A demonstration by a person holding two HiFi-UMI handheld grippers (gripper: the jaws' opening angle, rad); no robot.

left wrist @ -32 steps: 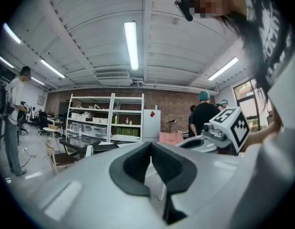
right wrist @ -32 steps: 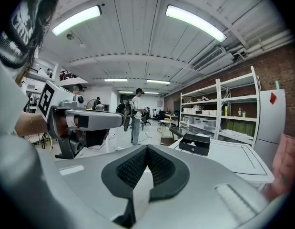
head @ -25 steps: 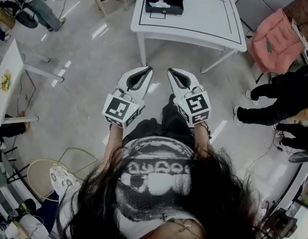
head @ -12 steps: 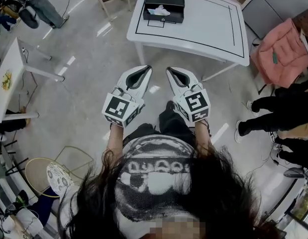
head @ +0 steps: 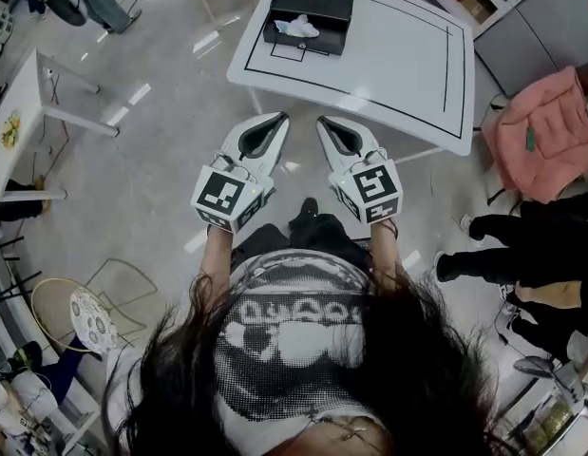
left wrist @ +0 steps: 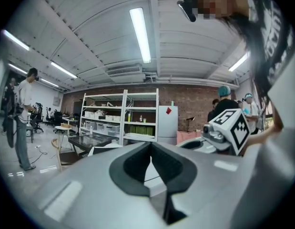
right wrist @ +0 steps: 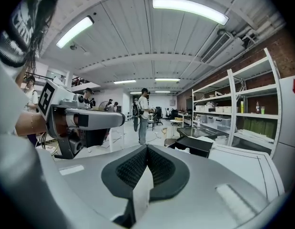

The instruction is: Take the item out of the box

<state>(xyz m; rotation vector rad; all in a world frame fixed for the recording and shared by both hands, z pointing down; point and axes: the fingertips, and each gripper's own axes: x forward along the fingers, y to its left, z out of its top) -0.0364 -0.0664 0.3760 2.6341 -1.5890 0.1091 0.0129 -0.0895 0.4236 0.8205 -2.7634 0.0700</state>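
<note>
Room: We see a workshop from above, with a glossy grey floor (head: 151,160); the gripper views show metal shelving, a brick wall and strip lights.
Counter: A white counter (head: 388,65) with a thin black border line stands ahead of us, beyond our reach.
Bystander: A person in dark trousers (head: 521,245) is at our right, close to the counter's near corner.
Box: An open black box (head: 317,0) sits on the counter's far left corner.
Left gripper: The left gripper (head: 279,118) is held at waist height over the floor, pointing towards the counter. Its fingers (left wrist: 130,166) are pressed together at the tips, with nothing between them.
Right gripper: The right gripper (head: 324,122) is just beside the left one, at the same height. Its fingers (right wrist: 130,168) also meet at the tips and carry nothing.
Item: A small, crumpled white item (head: 298,27) lies inside the box. It is well apart from both grippers and untouched, and we cannot tell what it is made of.
Progress: We judge the task has not yet begun, since the approach to the counter comes first.
Risks: The box sits at the far edge, so a long reach could nudge it off the corner. Fingers that are not spread before the reach would push the item deeper. If it is soft, a shallow pinch may catch only a fold and let it slip. Lifting without steadying the box could drag the box along.
</note>
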